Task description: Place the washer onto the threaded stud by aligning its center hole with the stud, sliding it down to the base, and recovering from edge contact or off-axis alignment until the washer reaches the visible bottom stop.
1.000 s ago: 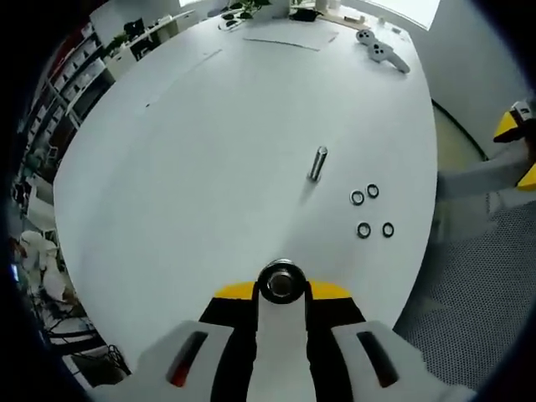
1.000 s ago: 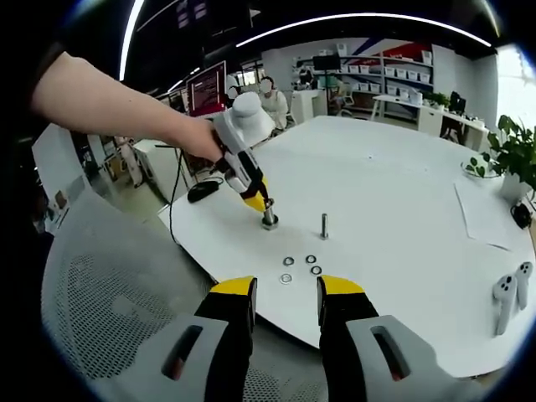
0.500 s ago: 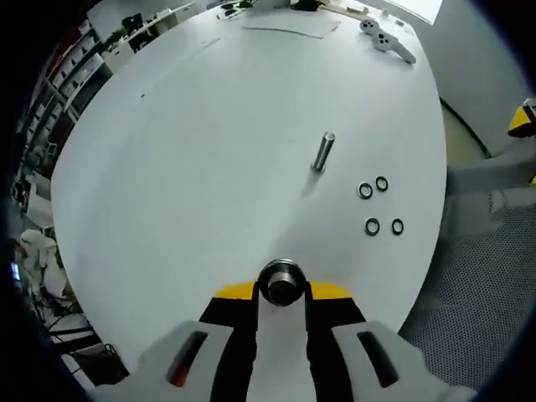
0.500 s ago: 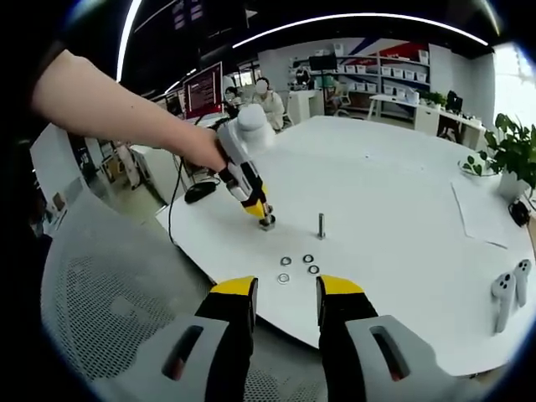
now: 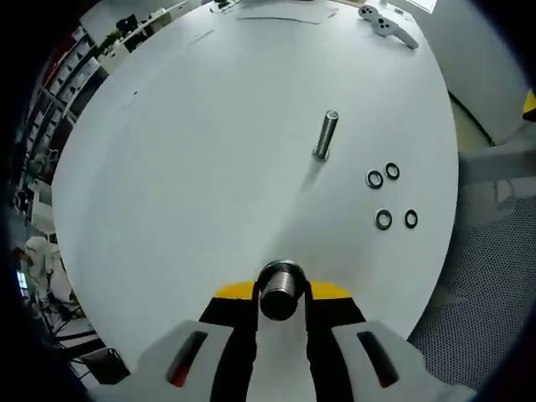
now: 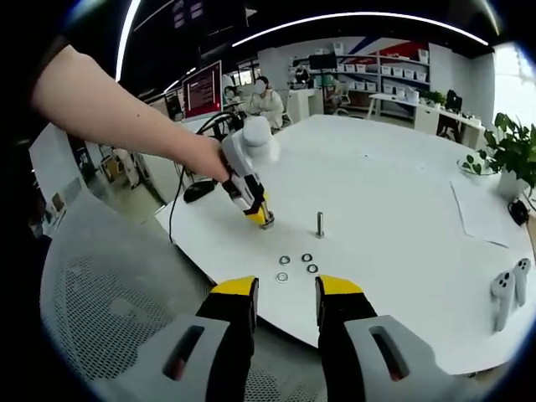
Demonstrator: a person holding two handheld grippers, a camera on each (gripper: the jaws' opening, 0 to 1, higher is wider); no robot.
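Threaded stud (image 5: 326,134) upright on tabletop (image 5: 209,151), four washers (image 5: 392,195) flat beside. Left gripper (image 5: 280,293) fingers clamp metal cylinder (image 5: 280,289); right gripper (image 6: 285,301) fingers apart, empty.

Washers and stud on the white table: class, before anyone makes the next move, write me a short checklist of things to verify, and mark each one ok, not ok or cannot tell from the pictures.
1. Stud stands upright on the table, nothing on it: ok.
2. Four washers lie flat and apart beside the stud: ok.
3. Right gripper open, ready to pick: ok.
4. Right gripper holds a washer: not ok, its jaws are bare and short of the table edge.
5. Left gripper free to help: not ok, shut on a metal cylinder.
6. Whether that cylinder is threaded: cannot tell.
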